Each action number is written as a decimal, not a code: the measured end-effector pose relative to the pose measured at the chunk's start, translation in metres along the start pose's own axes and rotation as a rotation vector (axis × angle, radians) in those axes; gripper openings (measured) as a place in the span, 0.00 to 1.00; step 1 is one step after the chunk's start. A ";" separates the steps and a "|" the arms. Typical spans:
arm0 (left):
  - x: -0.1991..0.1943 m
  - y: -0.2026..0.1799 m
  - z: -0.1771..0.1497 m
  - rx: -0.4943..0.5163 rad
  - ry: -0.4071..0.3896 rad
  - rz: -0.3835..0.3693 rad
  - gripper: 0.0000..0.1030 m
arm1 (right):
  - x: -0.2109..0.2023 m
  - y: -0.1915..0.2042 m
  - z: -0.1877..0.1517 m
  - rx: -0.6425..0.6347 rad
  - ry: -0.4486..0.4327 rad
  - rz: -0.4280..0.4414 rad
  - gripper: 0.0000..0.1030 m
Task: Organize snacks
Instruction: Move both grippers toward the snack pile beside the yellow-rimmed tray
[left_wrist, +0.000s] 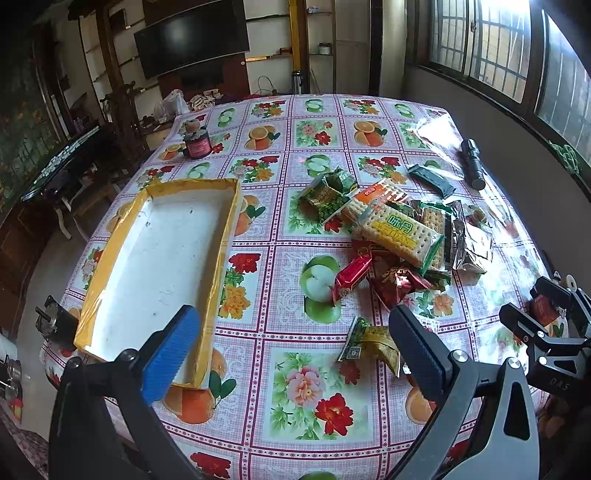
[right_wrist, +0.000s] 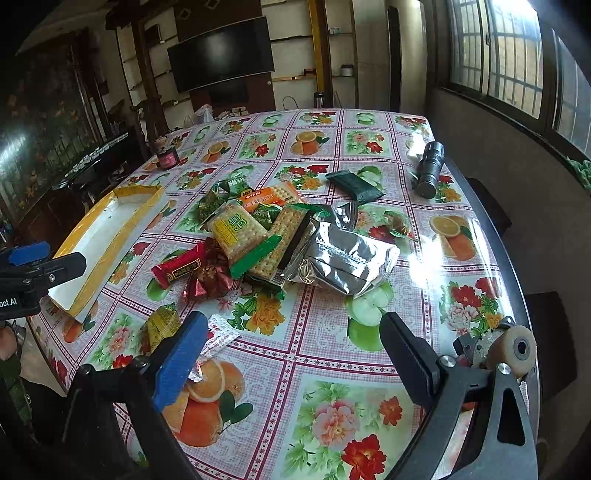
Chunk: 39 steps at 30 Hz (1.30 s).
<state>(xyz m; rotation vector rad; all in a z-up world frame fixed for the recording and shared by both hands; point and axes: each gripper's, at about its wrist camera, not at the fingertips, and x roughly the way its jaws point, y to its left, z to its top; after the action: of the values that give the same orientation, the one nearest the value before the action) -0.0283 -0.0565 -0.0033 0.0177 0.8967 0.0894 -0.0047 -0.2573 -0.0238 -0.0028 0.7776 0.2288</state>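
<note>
A heap of snack packets (left_wrist: 399, 229) lies right of centre on the table: cracker packs, red candies, a silver bag (right_wrist: 347, 258). An empty yellow-rimmed box (left_wrist: 159, 258) with a white floor stands to the left of the heap. My left gripper (left_wrist: 295, 354) hovers open over the tablecloth between box and heap, nothing between its fingers. A small yellow-green packet (left_wrist: 373, 343) lies just by its right finger. My right gripper (right_wrist: 295, 362) is open too, over the near table with nothing in it. A red-and-white sachet (right_wrist: 218, 336) lies beside its blue finger.
A black flashlight (right_wrist: 430, 170) and a dark green packet (right_wrist: 354, 184) lie at the far right. A small dark jar (left_wrist: 197, 142) stands at the far left. The table (right_wrist: 332, 369) carries a glossy fruit-and-flower cloth. A window wall runs along the right.
</note>
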 end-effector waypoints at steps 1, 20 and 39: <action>0.000 -0.001 0.000 0.000 0.000 0.002 0.99 | 0.000 0.001 0.000 -0.001 -0.001 0.000 0.92; 0.005 0.000 -0.004 -0.002 0.020 -0.002 0.99 | -0.004 0.015 0.004 -0.067 0.008 -0.155 0.92; 0.019 -0.011 -0.014 0.024 0.069 0.006 0.99 | 0.000 0.029 0.005 -0.130 0.023 -0.208 0.92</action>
<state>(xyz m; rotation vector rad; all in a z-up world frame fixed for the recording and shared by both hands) -0.0265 -0.0661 -0.0272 0.0396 0.9671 0.0853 -0.0071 -0.2290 -0.0185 -0.2084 0.7783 0.0816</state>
